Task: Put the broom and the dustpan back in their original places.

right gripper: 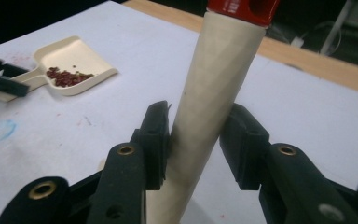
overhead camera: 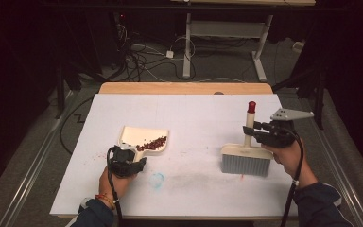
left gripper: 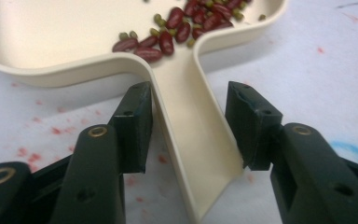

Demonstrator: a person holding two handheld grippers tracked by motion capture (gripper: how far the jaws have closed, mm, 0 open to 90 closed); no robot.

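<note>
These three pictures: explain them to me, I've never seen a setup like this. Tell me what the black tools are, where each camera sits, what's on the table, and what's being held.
A person sits at a table covered in white, holding a black two-jaw gripper in each hand. The high view looks down from above; the other two cameras ride on the grippers and look along their jaws.

On the table lie a cream dustpan with red beans in it, and a brush standing on its grey bristles.

The left gripper sits at the dustpan's handle; its jaws stand on either side, with gaps, so it is not clamped. The right gripper is at the brush's handle; its jaws flank it, the right one clearly apart, so it looks loose too.
</note>
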